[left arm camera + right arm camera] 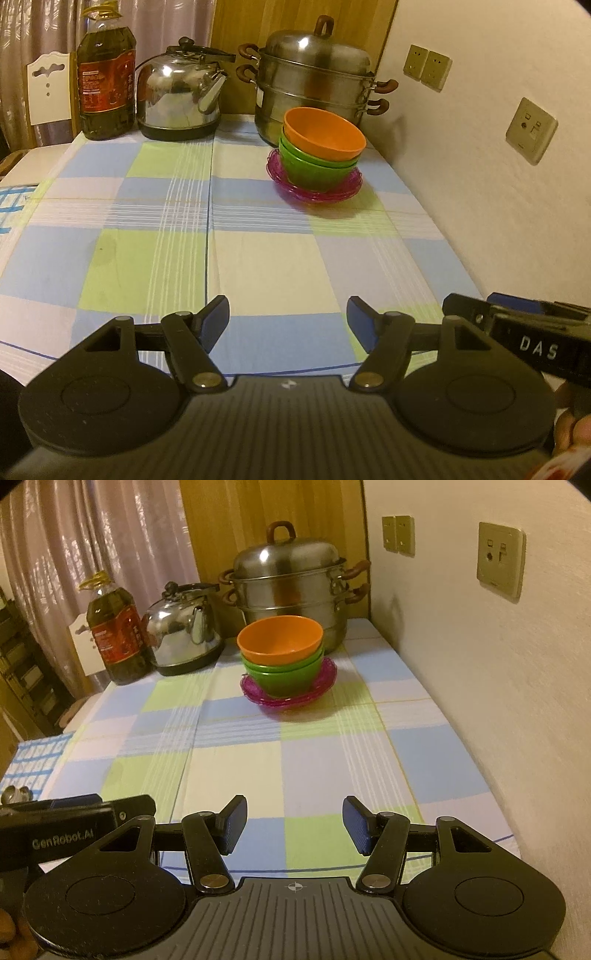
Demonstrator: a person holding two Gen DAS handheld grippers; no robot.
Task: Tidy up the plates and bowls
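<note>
The orange bowl (279, 639) sat nested in green bowls (284, 677) on pink plates (291, 698) at the table's (325, 768) far end, just before the steamer pot (291, 587); kettle (181, 635) and oil bottle (116, 635) stood leftward. Left gripper (288, 321) and right gripper (294, 823) hovered with jaws apart, empty, nothing blocking

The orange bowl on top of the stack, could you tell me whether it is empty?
Empty: the orange bowl shows only its bare inside.
</note>
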